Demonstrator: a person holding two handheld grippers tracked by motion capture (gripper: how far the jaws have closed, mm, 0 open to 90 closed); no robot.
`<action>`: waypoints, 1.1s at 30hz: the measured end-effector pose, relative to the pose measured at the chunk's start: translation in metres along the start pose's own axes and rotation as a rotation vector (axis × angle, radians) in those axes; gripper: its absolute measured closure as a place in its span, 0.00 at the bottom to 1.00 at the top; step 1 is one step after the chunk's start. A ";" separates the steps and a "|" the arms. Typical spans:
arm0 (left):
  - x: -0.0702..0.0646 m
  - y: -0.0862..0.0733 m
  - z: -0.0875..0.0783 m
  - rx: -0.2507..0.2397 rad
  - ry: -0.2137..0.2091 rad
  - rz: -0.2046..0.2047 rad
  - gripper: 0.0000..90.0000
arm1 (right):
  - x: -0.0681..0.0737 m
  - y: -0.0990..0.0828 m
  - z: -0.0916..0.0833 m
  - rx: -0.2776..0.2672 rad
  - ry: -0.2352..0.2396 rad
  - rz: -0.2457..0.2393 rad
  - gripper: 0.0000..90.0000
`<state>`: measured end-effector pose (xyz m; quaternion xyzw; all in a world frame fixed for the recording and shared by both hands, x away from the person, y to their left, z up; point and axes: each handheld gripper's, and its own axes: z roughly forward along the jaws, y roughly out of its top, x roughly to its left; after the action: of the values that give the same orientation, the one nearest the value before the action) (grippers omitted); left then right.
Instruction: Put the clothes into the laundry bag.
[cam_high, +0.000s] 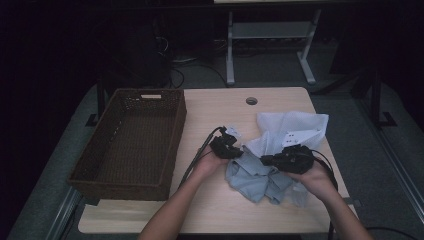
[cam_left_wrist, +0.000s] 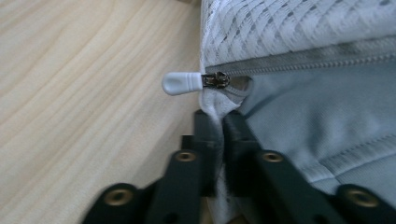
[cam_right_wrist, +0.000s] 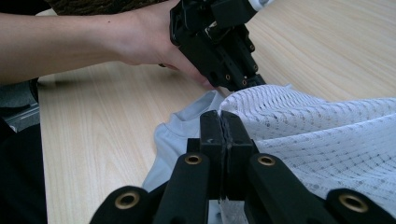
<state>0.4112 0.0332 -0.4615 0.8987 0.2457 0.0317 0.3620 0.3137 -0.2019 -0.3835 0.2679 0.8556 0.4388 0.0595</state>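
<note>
A light blue-grey garment (cam_high: 257, 177) with a white mesh lining (cam_high: 292, 127) lies crumpled on the right half of the wooden table (cam_high: 215, 210). My left gripper (cam_high: 235, 152) (cam_left_wrist: 222, 122) is shut on the garment's edge, just below the zip slider with its white pull tab (cam_left_wrist: 180, 83). My right gripper (cam_high: 265, 160) (cam_right_wrist: 225, 120) is shut on a fold of the mesh lining (cam_right_wrist: 327, 135) close by. The left gripper (cam_right_wrist: 252, 84), held in a hand, appears beyond it in the right gripper view, touching the same fabric.
A dark wicker basket (cam_high: 177, 135) sits on the left part of the table, with nothing in it that I can see. A round cable hole (cam_high: 251, 100) lies near the far edge. Beyond the table are a grey metal frame (cam_high: 270, 35) and dark floor.
</note>
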 end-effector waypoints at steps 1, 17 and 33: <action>0.000 0.000 -0.002 0.006 -0.001 -0.001 0.98 | -0.001 0.000 -0.001 -0.004 -0.003 -0.002 0.98; -0.015 -0.031 -0.056 -0.012 0.021 -0.081 0.99 | -0.015 -0.009 0.000 0.000 -0.068 0.050 0.94; -0.028 -0.055 -0.072 -0.028 0.019 -0.106 0.99 | 0.030 0.013 0.020 -0.045 0.072 -0.021 0.53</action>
<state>0.3468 0.0998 -0.4412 0.8788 0.2957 0.0243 0.3736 0.3001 -0.1658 -0.3815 0.2416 0.8499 0.4666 0.0394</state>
